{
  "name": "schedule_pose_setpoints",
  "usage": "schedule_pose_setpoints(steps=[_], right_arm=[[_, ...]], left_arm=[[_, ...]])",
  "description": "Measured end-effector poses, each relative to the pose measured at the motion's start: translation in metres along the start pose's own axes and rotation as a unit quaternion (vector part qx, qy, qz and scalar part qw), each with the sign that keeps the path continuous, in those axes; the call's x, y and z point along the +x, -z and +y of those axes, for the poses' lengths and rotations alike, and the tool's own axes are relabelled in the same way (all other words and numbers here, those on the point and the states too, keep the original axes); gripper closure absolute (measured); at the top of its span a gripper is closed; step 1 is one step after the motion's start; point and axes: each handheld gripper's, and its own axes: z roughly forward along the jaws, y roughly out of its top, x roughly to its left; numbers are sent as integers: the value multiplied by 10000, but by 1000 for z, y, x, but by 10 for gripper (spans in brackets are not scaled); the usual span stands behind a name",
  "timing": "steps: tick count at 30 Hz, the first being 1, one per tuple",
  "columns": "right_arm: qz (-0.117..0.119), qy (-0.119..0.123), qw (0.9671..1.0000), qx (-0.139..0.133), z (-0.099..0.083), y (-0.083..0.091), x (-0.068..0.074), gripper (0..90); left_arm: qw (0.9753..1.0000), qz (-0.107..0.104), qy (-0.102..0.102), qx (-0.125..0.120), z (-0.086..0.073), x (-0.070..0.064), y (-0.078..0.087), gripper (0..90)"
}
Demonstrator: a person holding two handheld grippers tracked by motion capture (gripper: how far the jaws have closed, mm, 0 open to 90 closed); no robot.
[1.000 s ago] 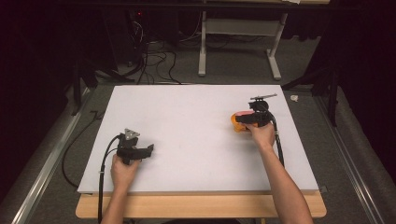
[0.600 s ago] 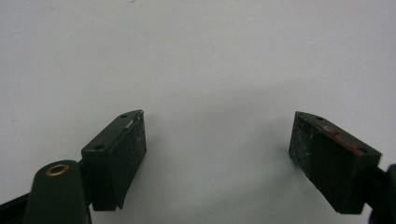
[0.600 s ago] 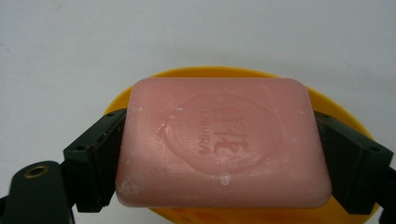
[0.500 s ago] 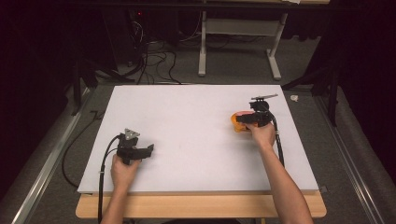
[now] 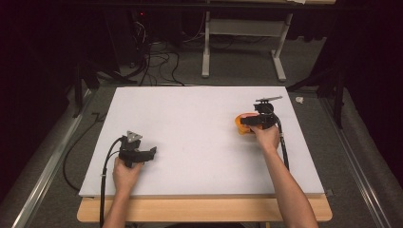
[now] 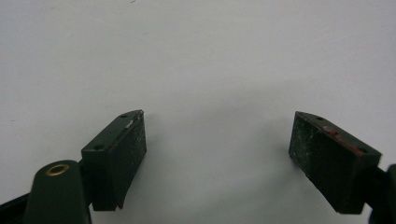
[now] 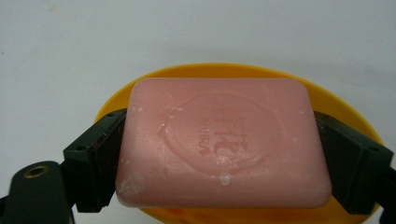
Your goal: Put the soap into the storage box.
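Gripping a pink soap bar [image 7: 223, 142] over an orange dish [image 7: 345, 114], right gripper [image 7: 223, 154] clenched.
Left gripper [image 6: 219, 154] is spread, idle; slick soap could be squeezed out sideways.

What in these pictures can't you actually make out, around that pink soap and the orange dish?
- Right gripper view: the orange dish is mostly covered by the pink soap; its near rim is cut off by the bottom edge.
- Same view: the soap's stamped lettering is too blurred to read.
- High view: the right claw and hand hide most of the soap, so whether it rests in the dish or is lifted is unclear.
- Left gripper view: the left claw is cropped at the bottom.
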Motion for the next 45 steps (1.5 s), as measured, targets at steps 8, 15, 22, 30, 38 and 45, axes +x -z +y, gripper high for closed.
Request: schedule_pose_setpoints(steps=[8,15,22,30,38,45], right_arm=[[-7,-46,10000,75,-1,-3,-1,133],[1,-85,9999,-60,0,1,0,121],[79,-79,9996,-246,0,11,-3,134],[238,127,9982,-531,-1,27,2,145],[377,329,9953,-825,-3,44,8,178],[474,417,9931,-992,-13,54,6,188]], left_arm=[[10000,0,0,0,0,0,0,194],[10000,-1,-1,0,0,0,0,194],[10000,0,2,-9,0,0,0,194],[10000,2,2,-8,0,0,0,194],[10000,2,1,-8,0,0,0,194],[10000,3,0,-8,0,0,0,194]])
